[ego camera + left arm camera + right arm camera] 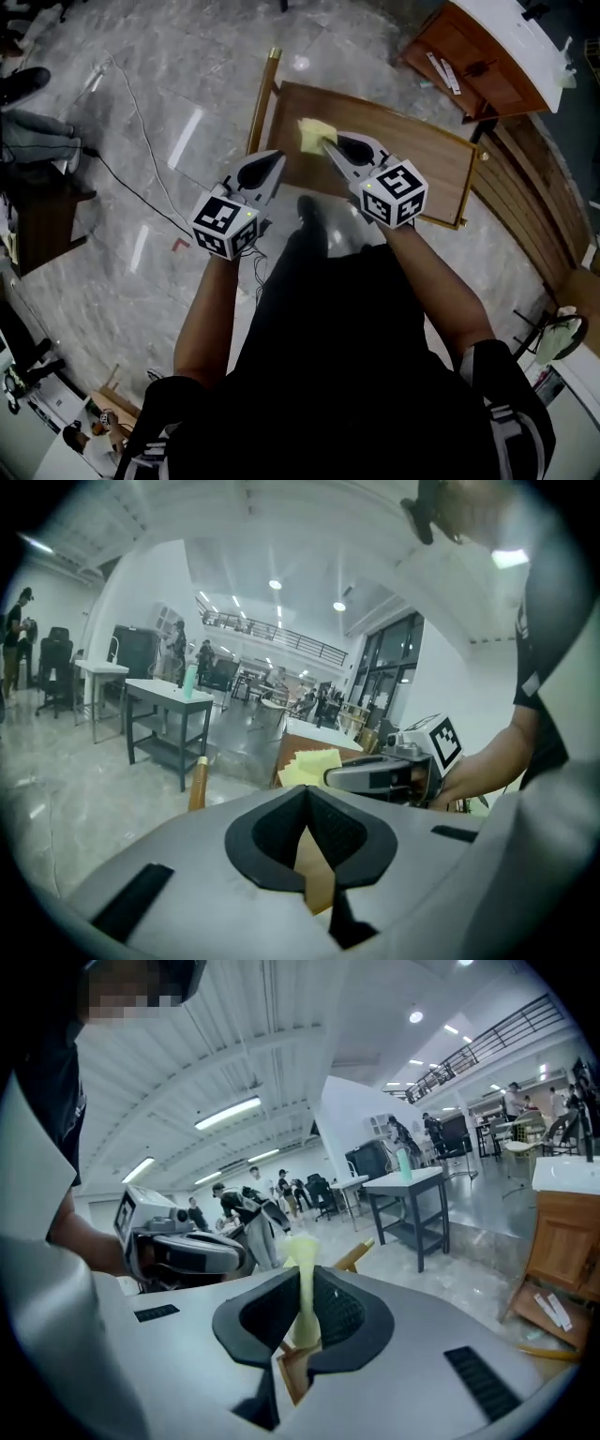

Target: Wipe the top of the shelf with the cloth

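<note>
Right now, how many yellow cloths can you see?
1. The square yellow cloth is pinched in the right gripper, over the brown wooden shelf top. Others may be hidden behind the person's body.

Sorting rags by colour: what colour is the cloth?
Pale yellow cloth, clearest in the head view.

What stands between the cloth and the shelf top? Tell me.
Nothing visible does. The right gripper holds the yellow cloth over the shelf top, whose wood beside it is bare. The left gripper, shut on nothing, sits near the top's left edge, clear of the cloth.
</note>
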